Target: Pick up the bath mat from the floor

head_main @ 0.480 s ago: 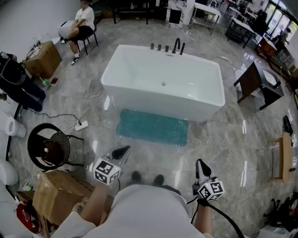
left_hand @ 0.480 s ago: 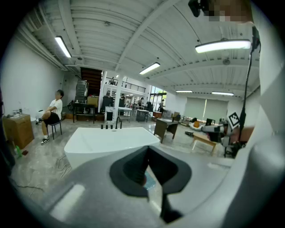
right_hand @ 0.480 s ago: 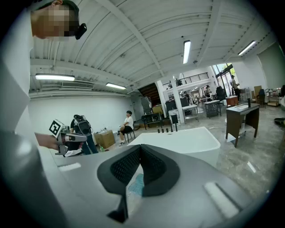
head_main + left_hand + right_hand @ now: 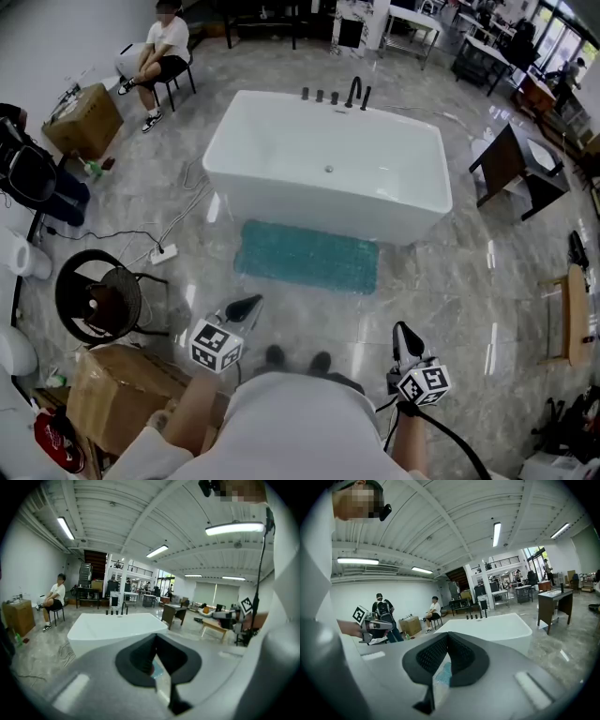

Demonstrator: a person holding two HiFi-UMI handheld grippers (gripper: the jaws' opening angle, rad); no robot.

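Observation:
A teal bath mat (image 4: pixel 308 256) lies flat on the glossy grey floor, right against the front of a white bathtub (image 4: pixel 328 161). In the head view my left gripper (image 4: pixel 242 307) hangs near my body, short of the mat's near left corner, jaws shut and empty. At the lower right my right gripper (image 4: pixel 404 337) is likewise shut and empty, further from the mat. Through each gripper view a sliver of the teal mat (image 4: pixel 157 671) (image 4: pixel 444 674) shows past the closed black jaws, with the tub (image 4: pixel 115 625) (image 4: pixel 492 626) beyond.
A black round fan (image 4: pixel 98 296) and a cardboard box (image 4: pixel 117 389) stand at my left. A power strip with cables (image 4: pixel 163 251) lies left of the mat. A seated person (image 4: pixel 161 54) is far left; a dark table (image 4: pixel 515 169) and a wooden bench (image 4: pixel 574 319) stand right.
Both grippers and the mat stay where they were. Only the person with the backpack at the left edge has shifted slightly.

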